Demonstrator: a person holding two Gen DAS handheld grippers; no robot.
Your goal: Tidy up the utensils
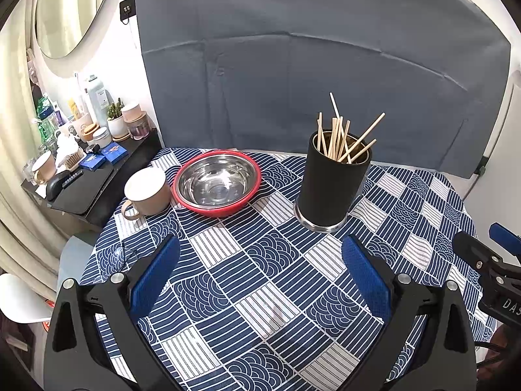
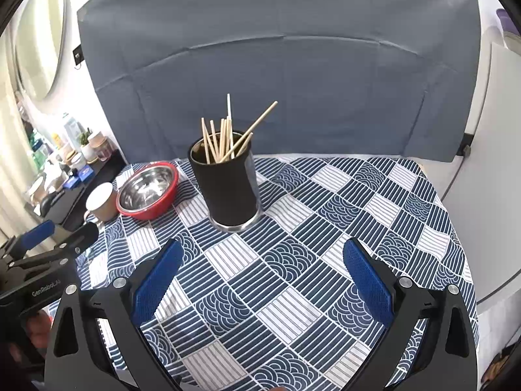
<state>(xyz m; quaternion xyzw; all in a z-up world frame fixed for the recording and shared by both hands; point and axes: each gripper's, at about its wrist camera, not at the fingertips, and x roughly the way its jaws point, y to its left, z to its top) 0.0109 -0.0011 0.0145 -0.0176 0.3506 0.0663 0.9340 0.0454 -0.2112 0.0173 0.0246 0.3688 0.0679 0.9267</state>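
Both claws (left (image 1: 260, 257), right (image 2: 260, 260)) released above tablecloth (image 1: 276, 293); chopsticks (image 1: 342, 140) upright in holder (image 1: 332, 189)

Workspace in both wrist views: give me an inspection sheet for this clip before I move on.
Surface: round table under a blue-and-white patterned tablecloth, lying flat.
Job's things: black cylindrical holder with a steel base, upright; pale wooden chopsticks stand loosely inside it, leaning different ways.
Clutter: steel bowl with a red rim and beige ceramic mug, side by side at the table's far left edge; whether they touch is unclear.
Grippers: left gripper and right gripper open, hovering over the cloth, holding nothing.
Cables: a thin cable hangs down the right wall.
Surroundings: grey fabric backdrop; black side shelf crowded with bottles and jars; oval mirror.
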